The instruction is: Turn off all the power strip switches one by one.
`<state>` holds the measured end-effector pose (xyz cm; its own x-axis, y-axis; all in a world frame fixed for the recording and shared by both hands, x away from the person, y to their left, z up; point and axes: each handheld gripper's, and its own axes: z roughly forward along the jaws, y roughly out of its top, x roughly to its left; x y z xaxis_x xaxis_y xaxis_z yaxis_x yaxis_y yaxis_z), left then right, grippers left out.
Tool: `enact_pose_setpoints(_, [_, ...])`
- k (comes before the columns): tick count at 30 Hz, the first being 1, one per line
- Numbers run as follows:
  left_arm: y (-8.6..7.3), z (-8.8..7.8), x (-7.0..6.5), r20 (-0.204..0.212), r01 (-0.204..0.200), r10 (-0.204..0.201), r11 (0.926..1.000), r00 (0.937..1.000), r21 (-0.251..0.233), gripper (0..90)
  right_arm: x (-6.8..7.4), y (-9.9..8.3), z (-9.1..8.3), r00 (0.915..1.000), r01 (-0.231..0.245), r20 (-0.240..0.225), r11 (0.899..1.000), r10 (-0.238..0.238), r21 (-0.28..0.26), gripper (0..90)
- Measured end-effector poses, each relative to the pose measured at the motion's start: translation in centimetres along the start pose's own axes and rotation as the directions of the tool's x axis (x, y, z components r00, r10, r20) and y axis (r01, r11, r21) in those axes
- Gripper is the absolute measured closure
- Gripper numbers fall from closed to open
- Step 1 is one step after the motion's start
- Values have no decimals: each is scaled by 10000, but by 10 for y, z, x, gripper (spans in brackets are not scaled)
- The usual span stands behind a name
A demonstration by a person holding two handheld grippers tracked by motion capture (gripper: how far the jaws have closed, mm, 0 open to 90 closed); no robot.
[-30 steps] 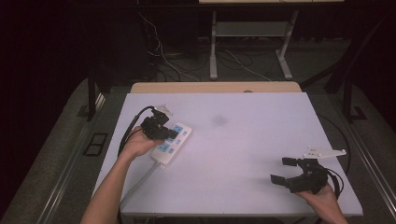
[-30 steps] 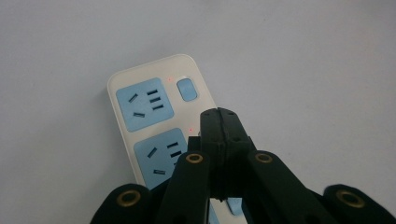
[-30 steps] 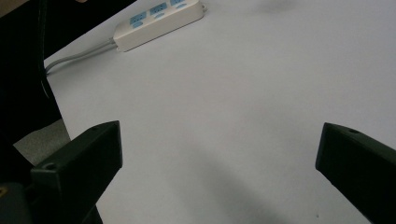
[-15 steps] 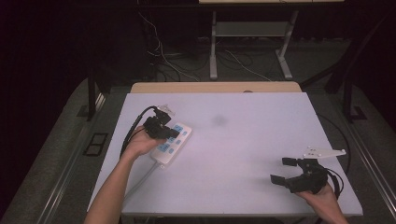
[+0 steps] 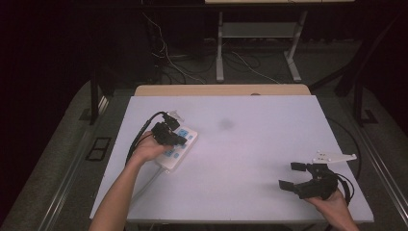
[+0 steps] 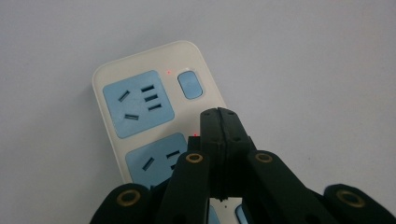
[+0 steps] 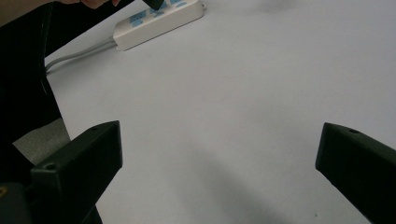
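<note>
With my left gripper (image 6: 219, 122) pinched shut over the power strip (image 5: 177, 146) at the table's left, I judge 1 switch needs pressing next, my right gripper (image 5: 293, 176) idling wide.

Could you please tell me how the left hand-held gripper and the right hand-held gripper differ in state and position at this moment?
The left hand-held gripper has its jaws shut together, while the right hand-held gripper has its jaws spread wide with nothing between them. The left one is over the power strip at the table's left, its tips by the blue switches; the right one sits over bare table near the front right corner. Both are black and held in a hand.
</note>
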<state>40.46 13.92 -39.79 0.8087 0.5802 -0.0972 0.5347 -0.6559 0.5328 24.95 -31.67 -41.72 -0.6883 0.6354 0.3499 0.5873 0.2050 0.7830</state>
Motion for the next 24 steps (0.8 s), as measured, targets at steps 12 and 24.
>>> enact_pose_setpoints(12, [-2, 4, 0, 59, 85, -85, 10000, 9999, 18, 894, 0, 0, 0, 10000, 19, -7, 10000, -19, 15, 3])
enact_pose_setpoints(24, [-8, 3, 2, 224, 536, -530, 9981, 9983, -303, 895, -1, 0, 1, 10000, 9, -13, 10000, -9, 64, 3])
